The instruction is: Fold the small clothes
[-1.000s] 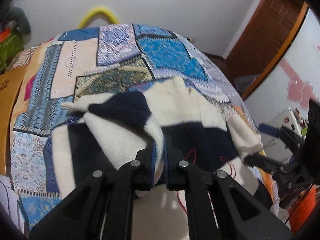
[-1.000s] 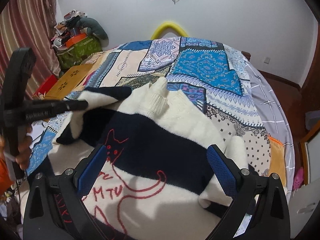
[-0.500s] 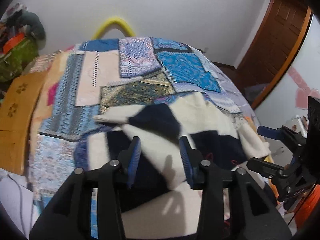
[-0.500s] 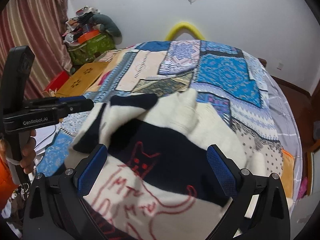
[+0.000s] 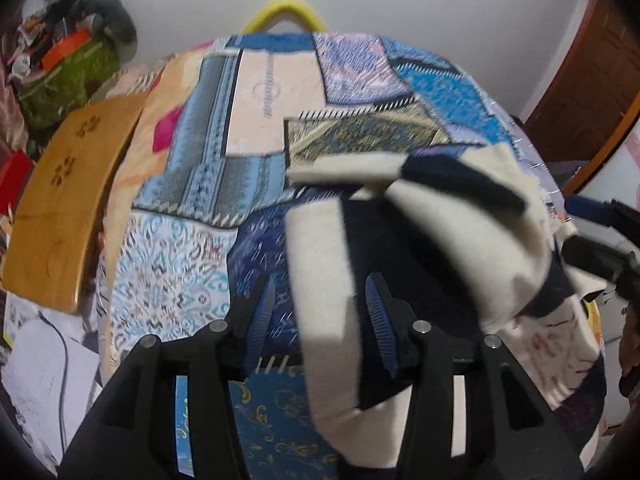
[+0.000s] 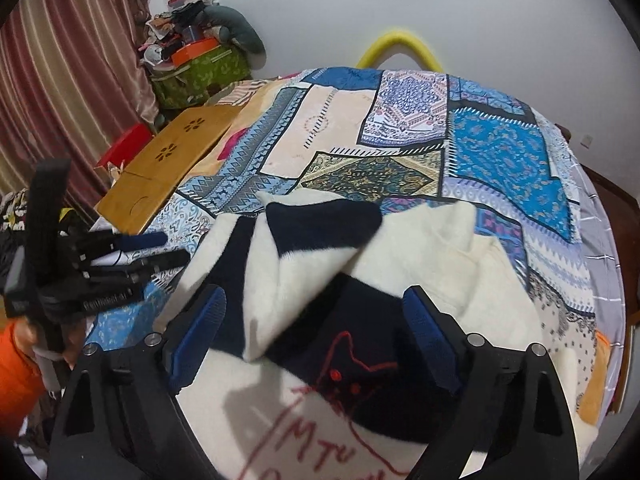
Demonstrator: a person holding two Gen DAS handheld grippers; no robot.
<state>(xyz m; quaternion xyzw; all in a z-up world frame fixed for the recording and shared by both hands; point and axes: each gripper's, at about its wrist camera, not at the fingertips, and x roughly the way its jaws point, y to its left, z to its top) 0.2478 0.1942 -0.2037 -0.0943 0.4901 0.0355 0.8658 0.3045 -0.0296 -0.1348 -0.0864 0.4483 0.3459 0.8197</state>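
Observation:
A cream and navy striped sweater (image 6: pixel 440 248) with a red cat drawing (image 6: pixel 348 376) lies on the patchwork quilt (image 6: pixel 500 152). One sleeve (image 6: pixel 320 224) is folded across its chest. My right gripper (image 6: pixel 314 300) hovers over the chest; its jaws are closing, still wide, and the pads touch no cloth. In the left wrist view the sweater (image 5: pixel 500 232) fills the right half. My left gripper (image 5: pixel 320 292) straddles its cream left edge with jaws apart, gripping nothing. The left gripper (image 6: pixel 164 249) shows at the sweater's left side, the right gripper (image 5: pixel 580 226) at its right.
A wooden lap table (image 6: pixel 172 160) leans at the bed's left side, with a green bag (image 6: pixel 200 76) and clutter behind it. A yellow hoop (image 6: pixel 400 46) stands at the far end. A hand (image 6: pixel 24 332) with an orange sleeve holds the left tool. A brown door (image 5: pixel 592 60) is at the right.
My left gripper let go of the sleeve, opened, and moved left to the sweater's edge; the sleeve now lies across the chest. My right gripper moved forward over the sweater, jaws narrower.

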